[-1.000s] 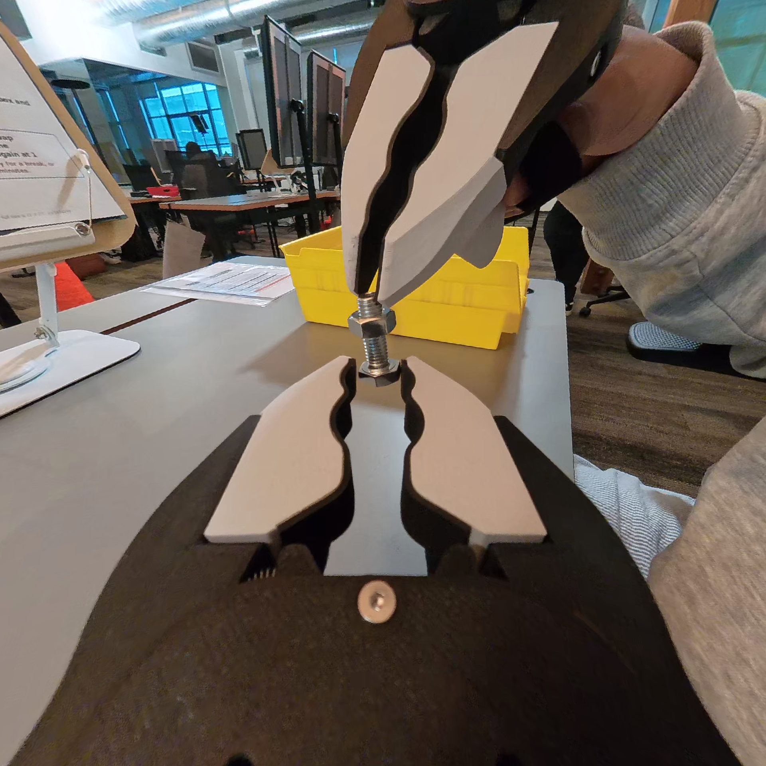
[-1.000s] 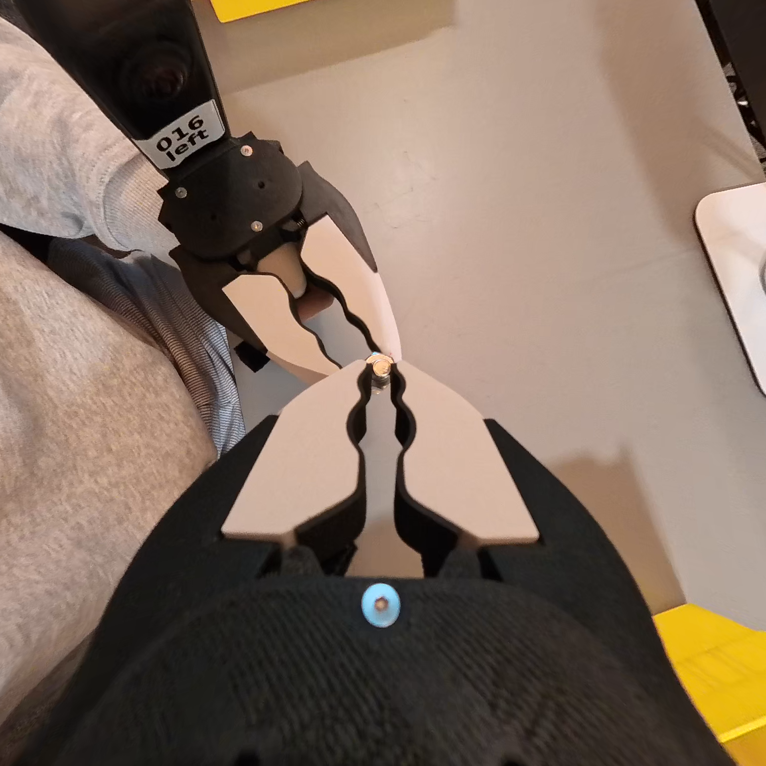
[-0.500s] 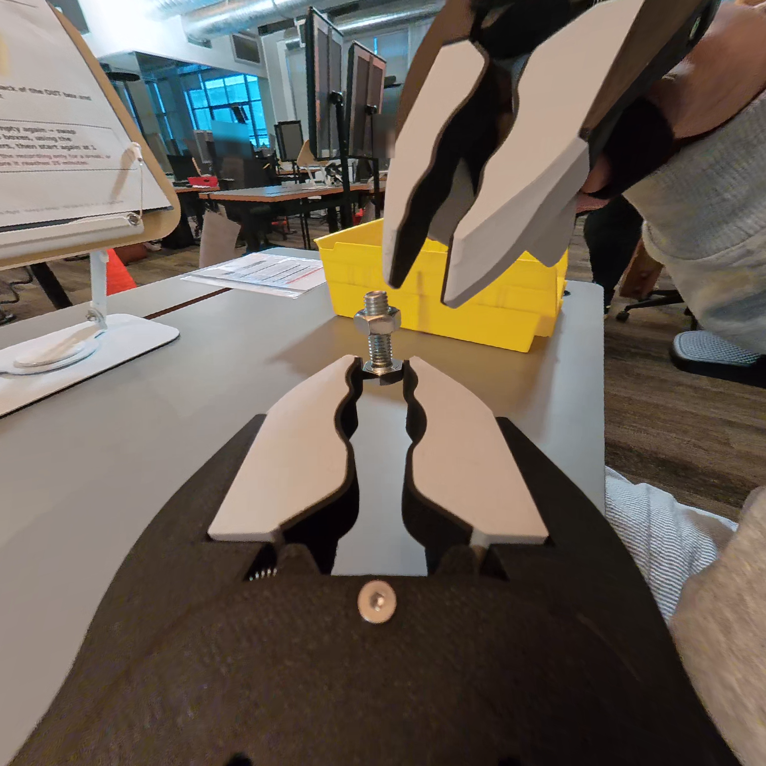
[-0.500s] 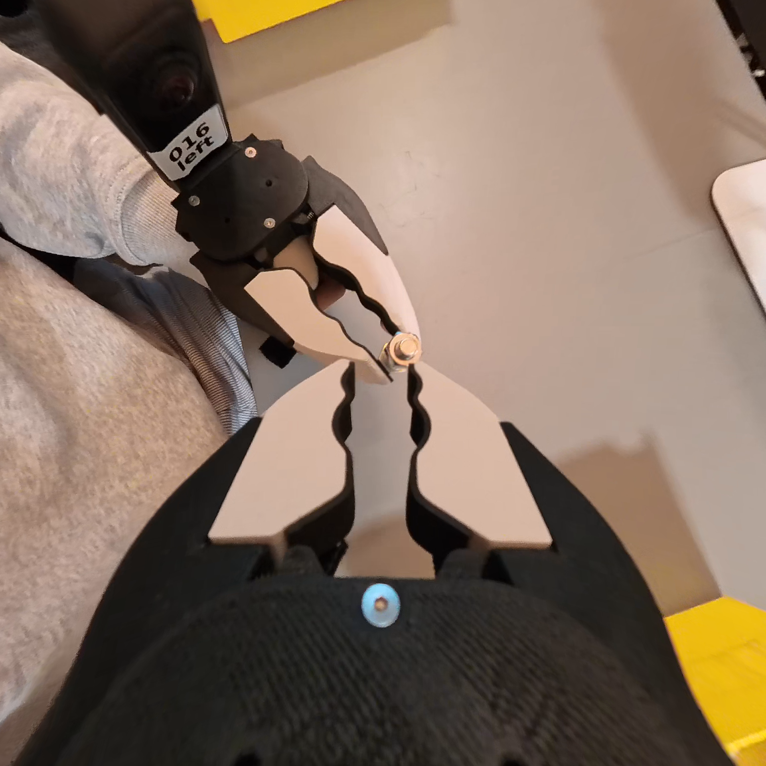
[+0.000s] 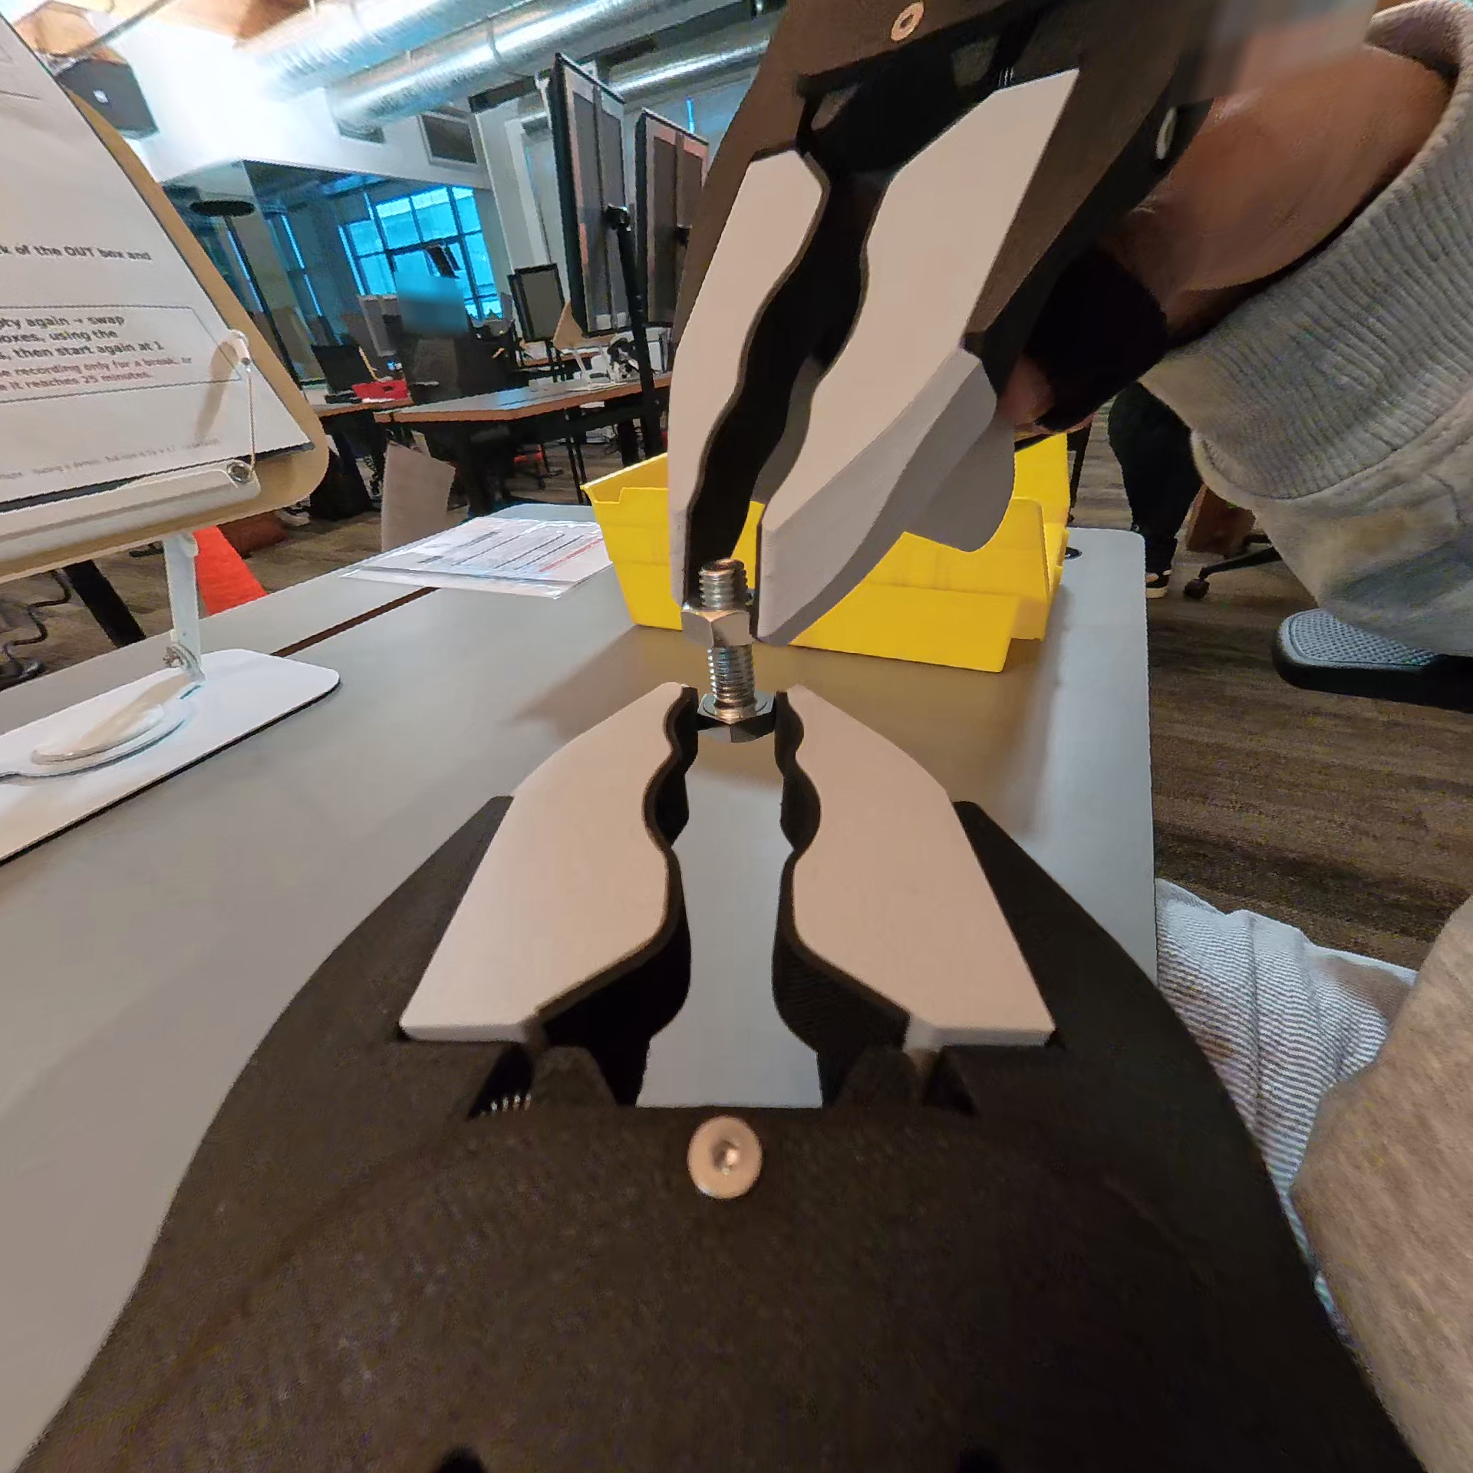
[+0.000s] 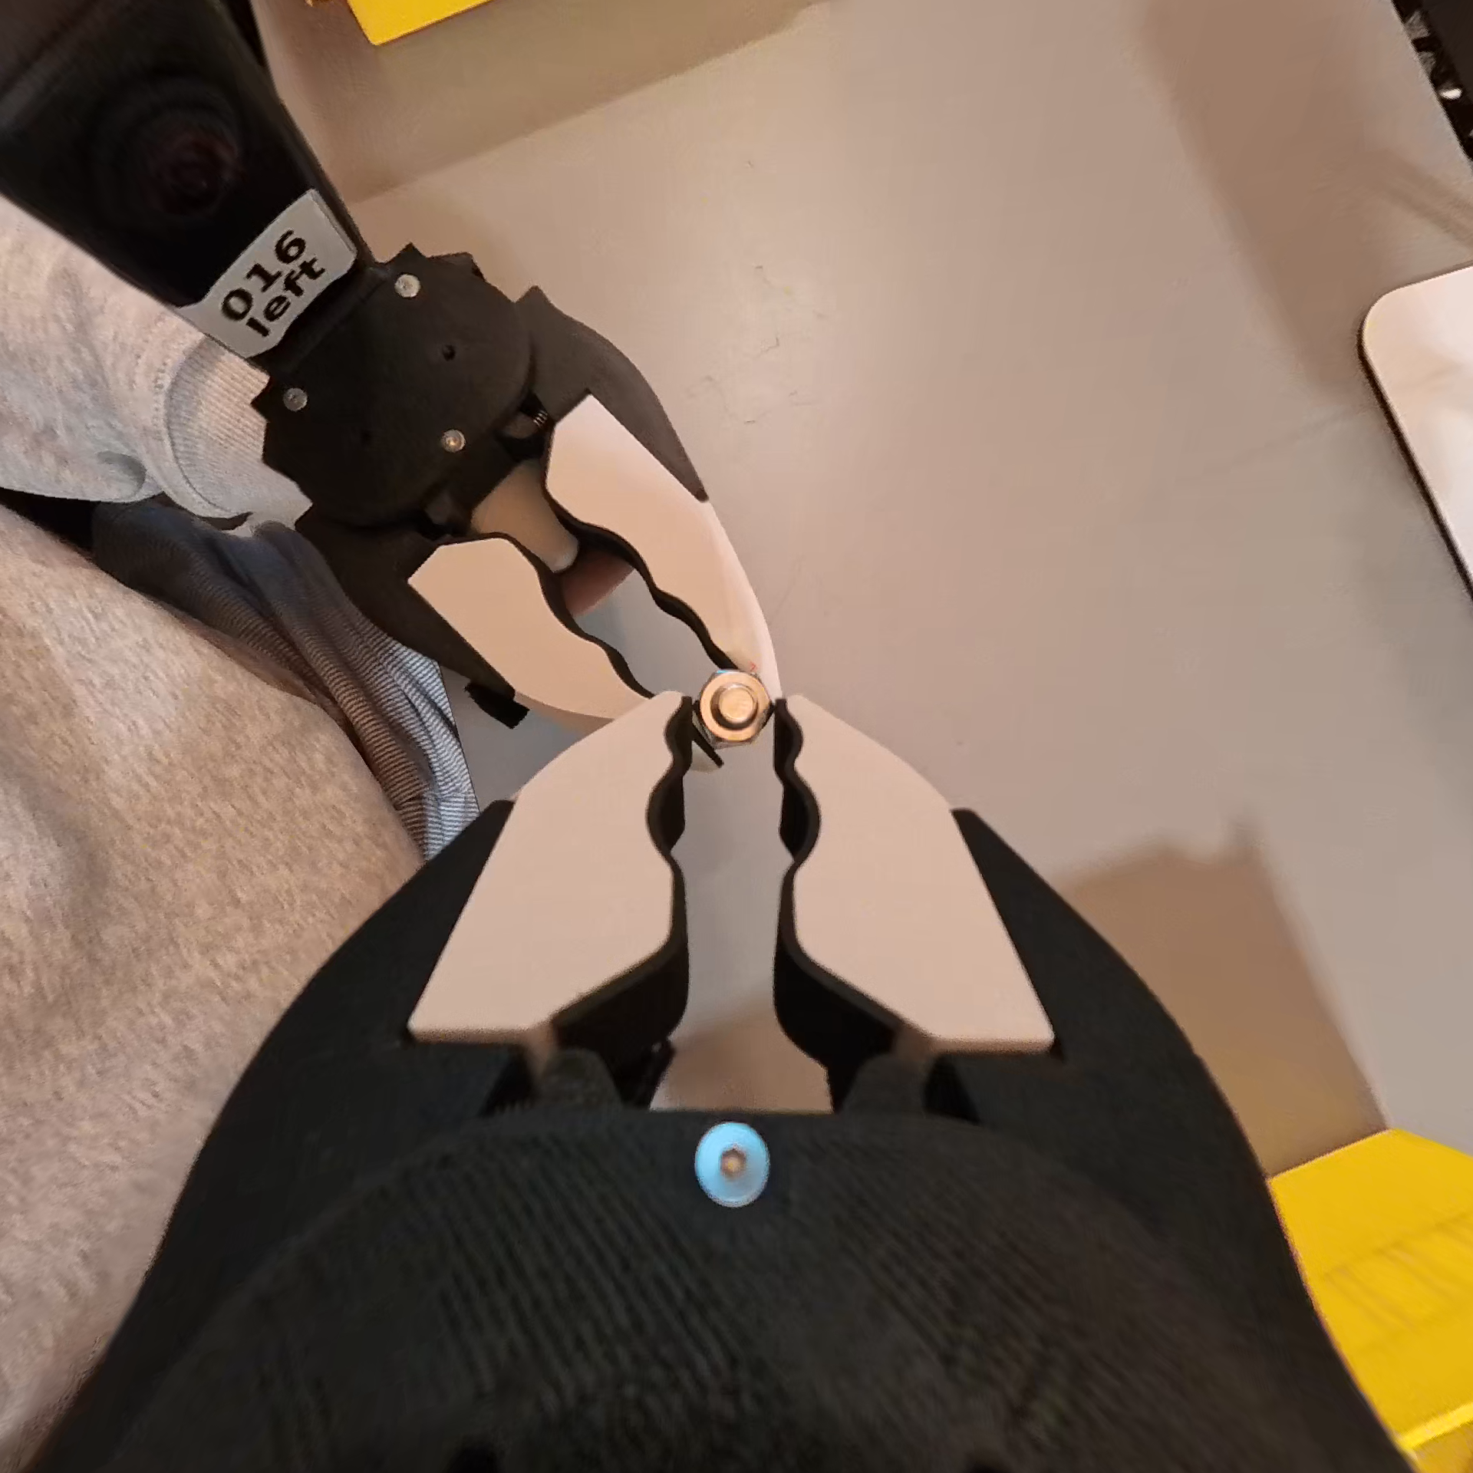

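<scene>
Tabletop point(image 5: 239, 837), grey, carries a yellow bin point(image 5: 917, 614) at its far edge and a white stand base off to the left. Over the bare middle the two tools meet. The left gripper point(image 5: 732, 705) lies low and level, its jaws closed on the hex head of a bolt point(image 5: 727, 673). That holds the bolt upright, long axis vertical, with the head at the bottom just above the surface. The right gripper point(image 6: 729, 709) points straight down the bolt's axis from above, and its jaws are closed on the flats of the nut point(image 5: 716, 630), which sits near the top of the thread with a few turns showing above it. So the nut lies directly between the right fingertips — and well above the left ones. Half a second ago the right jaws were spread wider and lifted clear of the bolt, up and to its right. Now they are back down on the nut, whose height on the thread looks unchanged.
</scene>
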{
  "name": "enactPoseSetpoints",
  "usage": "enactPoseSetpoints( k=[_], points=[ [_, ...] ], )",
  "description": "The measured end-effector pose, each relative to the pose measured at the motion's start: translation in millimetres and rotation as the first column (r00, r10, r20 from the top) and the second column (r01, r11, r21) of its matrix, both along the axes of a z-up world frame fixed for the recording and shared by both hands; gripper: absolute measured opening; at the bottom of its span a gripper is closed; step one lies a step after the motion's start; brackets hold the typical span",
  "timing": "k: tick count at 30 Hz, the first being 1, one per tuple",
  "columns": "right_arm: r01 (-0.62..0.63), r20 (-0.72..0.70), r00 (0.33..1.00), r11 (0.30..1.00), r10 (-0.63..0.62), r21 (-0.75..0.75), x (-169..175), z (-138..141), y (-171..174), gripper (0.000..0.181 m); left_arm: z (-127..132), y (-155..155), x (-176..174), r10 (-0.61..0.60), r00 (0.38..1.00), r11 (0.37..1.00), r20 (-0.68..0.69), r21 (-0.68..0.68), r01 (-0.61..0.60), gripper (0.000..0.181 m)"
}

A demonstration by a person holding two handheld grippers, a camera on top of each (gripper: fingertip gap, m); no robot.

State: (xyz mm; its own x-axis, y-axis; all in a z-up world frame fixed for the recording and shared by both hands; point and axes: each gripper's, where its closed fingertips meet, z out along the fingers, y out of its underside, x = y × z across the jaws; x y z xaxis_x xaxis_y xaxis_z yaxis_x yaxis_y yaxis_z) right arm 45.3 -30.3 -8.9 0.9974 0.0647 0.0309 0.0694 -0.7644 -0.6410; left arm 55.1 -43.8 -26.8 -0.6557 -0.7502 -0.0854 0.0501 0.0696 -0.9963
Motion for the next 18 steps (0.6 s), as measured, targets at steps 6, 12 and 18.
enactPoseSetpoints(
  k=[6, 12, 18],
  points=[
    [-0.037, -0.019, 0.999, 0.999, 0.037, 0.008, -4.1, 0.7, -1.0, 0.021, 0.8, -3.3, -2.4, -0.024, 1.000, 1.000, 0.001, -0.001, 0.024, 0.019],
    [-0.055, -0.009, 0.998, 0.998, 0.055, 0.001, -8.8, -1.6, 1.1, 0.025, -2.3, -5.3, -2.4, -0.026, 1.000, 0.999, -0.006, 0.019, 0.026, 0.019],
    [-0.099, 0.048, 0.994, 0.995, 0.099, -0.007, -15.0, -3.0, 4.0, 0.031, -3.7, -4.6, -1.5, -0.025, 1.000, 1.000, -0.018, 0.017, 0.025, 0.019]
  ],
)
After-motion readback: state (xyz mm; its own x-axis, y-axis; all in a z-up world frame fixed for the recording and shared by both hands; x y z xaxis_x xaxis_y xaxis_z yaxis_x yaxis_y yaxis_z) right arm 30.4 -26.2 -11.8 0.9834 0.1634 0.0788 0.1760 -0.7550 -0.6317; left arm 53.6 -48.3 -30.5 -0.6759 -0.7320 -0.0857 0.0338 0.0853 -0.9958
